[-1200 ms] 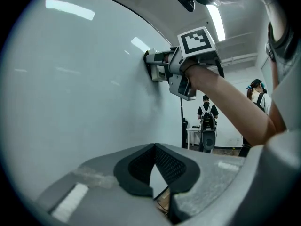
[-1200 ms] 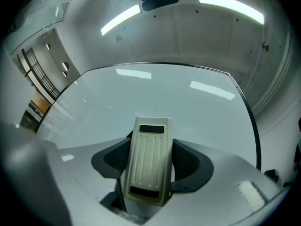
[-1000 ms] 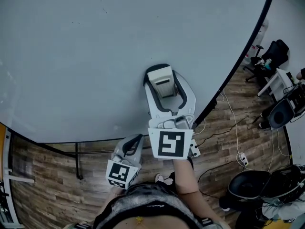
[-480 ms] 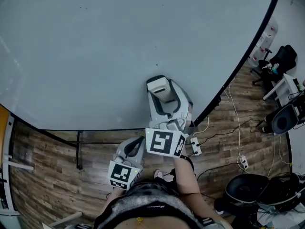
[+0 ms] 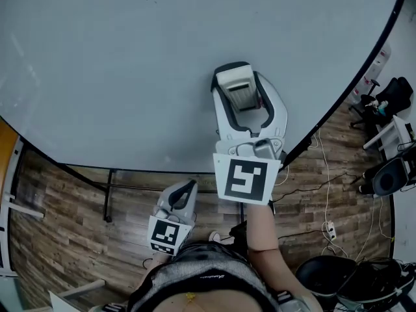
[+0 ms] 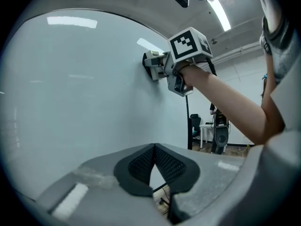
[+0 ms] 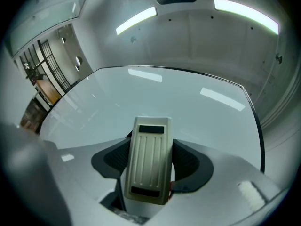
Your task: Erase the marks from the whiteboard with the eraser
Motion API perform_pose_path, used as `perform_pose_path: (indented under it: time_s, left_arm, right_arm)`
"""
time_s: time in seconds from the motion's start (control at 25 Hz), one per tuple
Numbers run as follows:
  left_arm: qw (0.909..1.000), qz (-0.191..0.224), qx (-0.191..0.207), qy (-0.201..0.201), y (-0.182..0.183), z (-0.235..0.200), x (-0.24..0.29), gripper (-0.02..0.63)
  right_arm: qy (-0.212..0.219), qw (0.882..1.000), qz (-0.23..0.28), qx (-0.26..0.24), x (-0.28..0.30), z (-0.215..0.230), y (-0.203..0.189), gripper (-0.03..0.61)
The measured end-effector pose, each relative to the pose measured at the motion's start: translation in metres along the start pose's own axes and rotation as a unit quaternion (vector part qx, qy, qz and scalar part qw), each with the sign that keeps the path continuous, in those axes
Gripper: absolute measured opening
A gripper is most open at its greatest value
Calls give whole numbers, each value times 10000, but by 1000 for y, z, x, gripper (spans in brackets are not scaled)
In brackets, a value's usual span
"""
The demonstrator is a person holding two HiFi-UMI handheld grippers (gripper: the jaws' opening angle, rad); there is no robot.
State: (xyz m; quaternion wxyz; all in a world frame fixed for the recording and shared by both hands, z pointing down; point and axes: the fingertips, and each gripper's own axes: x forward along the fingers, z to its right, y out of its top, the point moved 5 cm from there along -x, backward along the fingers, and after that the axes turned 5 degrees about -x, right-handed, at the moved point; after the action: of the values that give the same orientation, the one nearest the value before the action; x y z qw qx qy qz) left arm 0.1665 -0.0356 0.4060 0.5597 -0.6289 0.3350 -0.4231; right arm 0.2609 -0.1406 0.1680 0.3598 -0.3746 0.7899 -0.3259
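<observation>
Your right hand-held gripper (image 5: 239, 77) is clenched on the eraser (image 5: 238, 99), with the jaws pressing its two long sides and its ribbed back facing the gripper camera. In the head view it sits right of centre, over the lower right part of the whiteboard (image 5: 123, 64). From the left gripper view, the eraser's face looks to be against the board. Your left hand-held gripper (image 6: 154, 149) is clenched on nothing, its pads meeting at the tip, low in the frame below the board's bottom edge.

I can make out no clear marks on the board in any view, only light reflections and a few tiny specks. The wiping is probably near done, or this pass is over faint traces. For a good stroke, press the wiping face flat rather than on an edge, and grip firmly enough that the eraser cannot twist between the jaws. Overlap your strokes, and stop short of the dark frame at the right of the picture so the eraser does not catch.
</observation>
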Motion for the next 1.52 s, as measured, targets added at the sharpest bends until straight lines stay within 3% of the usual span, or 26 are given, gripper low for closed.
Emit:
perform_pose_path:
  time_s: [0.16, 0.44, 0.84, 1.08, 1.28, 1.52]
  left_arm:
    - [9999, -43, -98, 84, -9, -5, -1, 3]
    - [9995, -277, -161, -47, -18, 1, 6, 3]
    - [9995, -280, -23, -145, -18, 21, 3, 3]
    - [9995, -287, 66, 127, -20, 27, -4, 3]
    - [9990, 43, 92, 431, -18, 22, -10, 3]
    - [9953, 504, -209, 798, -2, 28, -10, 3]
  right_arm:
    - [1, 9999, -24, 157, 9, 3, 2, 270]
    - [136, 9980, -551, -271, 6, -5, -17, 267]
    - [243, 9910, -1068, -763, -30, -46, -95, 269]
    - [494, 9875, -1247, -824, -46, -60, -134, 270]
    - [809, 9907, -1071, -240, -57, -57, -148, 270]
    - [1164, 9877, -762, 716, -77, -43, -145, 270]
